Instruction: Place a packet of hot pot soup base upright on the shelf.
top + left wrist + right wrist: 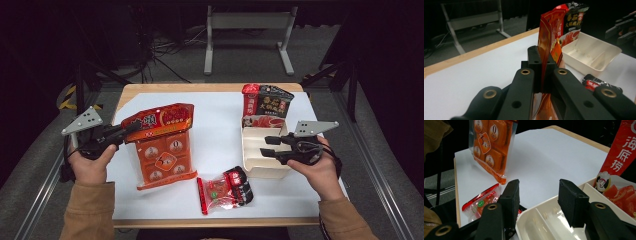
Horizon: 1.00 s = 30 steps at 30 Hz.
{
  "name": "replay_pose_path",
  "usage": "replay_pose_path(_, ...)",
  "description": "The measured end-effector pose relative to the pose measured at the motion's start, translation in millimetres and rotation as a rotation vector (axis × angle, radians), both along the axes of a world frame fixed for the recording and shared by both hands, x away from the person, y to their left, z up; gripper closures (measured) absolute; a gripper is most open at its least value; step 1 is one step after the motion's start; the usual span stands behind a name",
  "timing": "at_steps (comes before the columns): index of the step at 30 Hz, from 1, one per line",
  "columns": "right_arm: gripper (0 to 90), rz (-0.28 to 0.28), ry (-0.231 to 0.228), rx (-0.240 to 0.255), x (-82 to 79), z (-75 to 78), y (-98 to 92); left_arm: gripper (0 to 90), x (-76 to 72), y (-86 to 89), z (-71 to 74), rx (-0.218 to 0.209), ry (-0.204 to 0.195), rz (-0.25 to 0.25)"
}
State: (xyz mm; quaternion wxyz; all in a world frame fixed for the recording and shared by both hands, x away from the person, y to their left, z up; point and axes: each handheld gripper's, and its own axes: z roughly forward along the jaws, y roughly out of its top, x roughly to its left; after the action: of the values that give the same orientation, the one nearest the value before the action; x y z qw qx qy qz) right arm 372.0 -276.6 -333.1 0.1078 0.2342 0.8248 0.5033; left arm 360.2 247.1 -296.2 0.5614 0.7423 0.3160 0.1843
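Note:
A large orange snack bag (162, 145) hangs lifted at the table's left, its lower edge near the white tabletop (220, 130). My left gripper (131, 128) is shut on the bag's top seam; in the left gripper view the jaws (541, 61) pinch the thin red-orange edge of the bag (549, 32). My right gripper (265, 146) stands open over the left rim of a white divided tray (252, 167). In the right gripper view its jaws (539, 197) are apart above the tray (541, 220) with nothing between them. The orange bag (490, 145) hangs beyond them.
A small red and black packet (226, 190) lies near the front edge, seen also as the packet (480, 202) beside the tray. A red packet (250, 100) and a black packet (274, 101) stand at the tray's far end. The table's wooden edge (200, 86) runs along the back.

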Motion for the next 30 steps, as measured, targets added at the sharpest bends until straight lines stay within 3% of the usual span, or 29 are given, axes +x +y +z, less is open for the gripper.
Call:
replay_pose_path(13,51.8,0.013,-0.022,0.000,-1.2,7.7,7.7,90.0,-16.9,-12.9,18.4,-0.022,-0.072,-0.053)
replay_pose_path(21,51.5,0.020,-0.048,0.000,3.3,20.1,14.4,90.0,-16.8,-17.6,22.5,-0.036,-0.084,-0.059)
replay_pose_path(30,41.5,0.042,-0.064,0.014,7.7,28.5,29.4,90.0,-14.0,-29.7,25.9,-0.047,-0.090,-0.112)
